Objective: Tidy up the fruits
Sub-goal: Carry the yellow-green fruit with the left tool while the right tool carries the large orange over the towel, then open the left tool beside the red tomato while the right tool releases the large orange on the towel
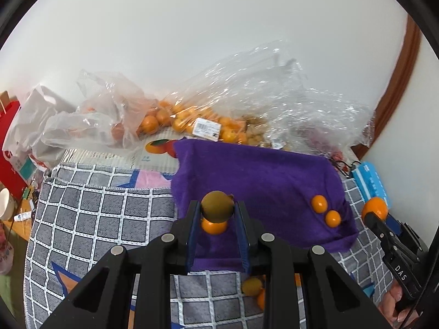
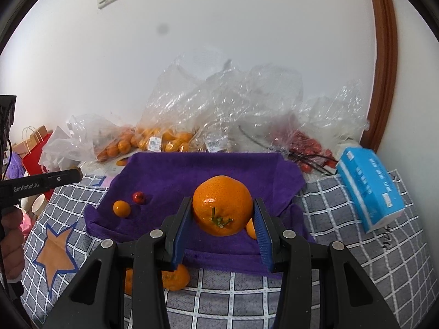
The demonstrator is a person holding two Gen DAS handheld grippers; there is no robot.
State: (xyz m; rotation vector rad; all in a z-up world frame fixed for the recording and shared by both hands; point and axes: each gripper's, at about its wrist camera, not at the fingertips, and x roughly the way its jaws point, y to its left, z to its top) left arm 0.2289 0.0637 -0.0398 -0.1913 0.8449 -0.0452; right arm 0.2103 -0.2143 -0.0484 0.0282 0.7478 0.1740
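Observation:
My left gripper (image 1: 216, 211) is shut on a small brownish-green round fruit (image 1: 217, 206), held above a purple towel (image 1: 260, 181). A small orange fruit (image 1: 214, 226) lies on the towel just below it. Two small orange fruits (image 1: 319, 204) (image 1: 332, 218) lie at the towel's right. My right gripper (image 2: 222, 213) is shut on a large orange (image 2: 222, 205), stem facing me, above the same towel (image 2: 205, 170); it also shows in the left wrist view (image 1: 374, 209). A small orange fruit (image 2: 121, 208) and a small red fruit (image 2: 139, 197) lie at the towel's left.
Clear plastic bags of oranges (image 1: 175, 118) (image 2: 162, 139) and red berries (image 2: 304, 142) crowd the back against the wall. A blue tissue pack (image 2: 369, 189) lies right. More oranges (image 2: 175, 277) (image 1: 252, 286) rest on the checked cloth (image 1: 96, 219) near me. Red bag (image 1: 8, 148) stands left.

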